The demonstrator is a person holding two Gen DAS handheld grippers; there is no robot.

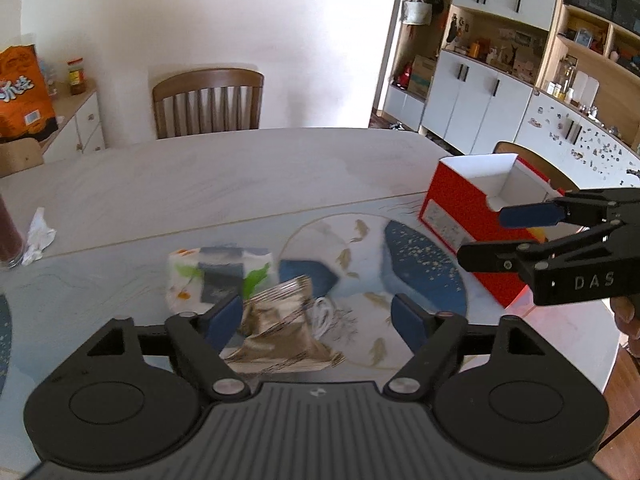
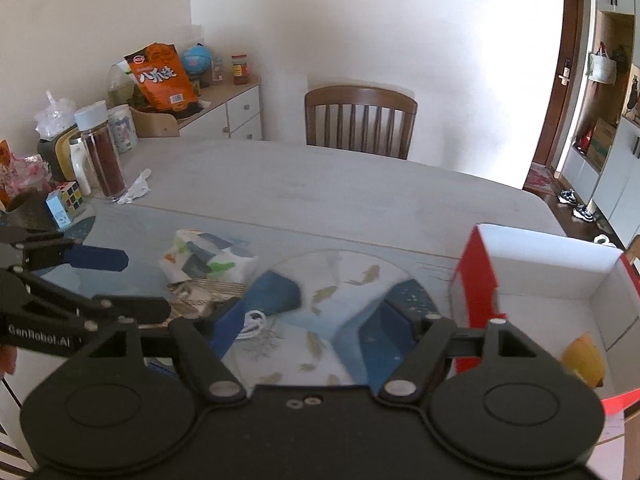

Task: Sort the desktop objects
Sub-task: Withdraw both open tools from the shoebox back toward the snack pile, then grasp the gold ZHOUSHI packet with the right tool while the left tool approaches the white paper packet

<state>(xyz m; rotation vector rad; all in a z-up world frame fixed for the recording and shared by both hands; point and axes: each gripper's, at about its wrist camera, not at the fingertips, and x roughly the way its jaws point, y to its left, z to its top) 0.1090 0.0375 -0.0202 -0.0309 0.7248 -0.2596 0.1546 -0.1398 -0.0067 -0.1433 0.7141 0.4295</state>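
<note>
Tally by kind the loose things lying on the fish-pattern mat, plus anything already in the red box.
Tissue pack: 1
Brown snack packet: 1
Coiled white cable: 1
Yellow duck toy, inside the red box: 1
Total: 4

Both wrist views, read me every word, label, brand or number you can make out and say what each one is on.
"DAS": right tool, on its black body.
"GenRobot.AI": left tool, on its black arm.
Large white Chinese characters on the orange snack bag: too blurred to read for certain.
White label on the red box: print too small to read.
Red-lidded jar label: unreadable.
</note>
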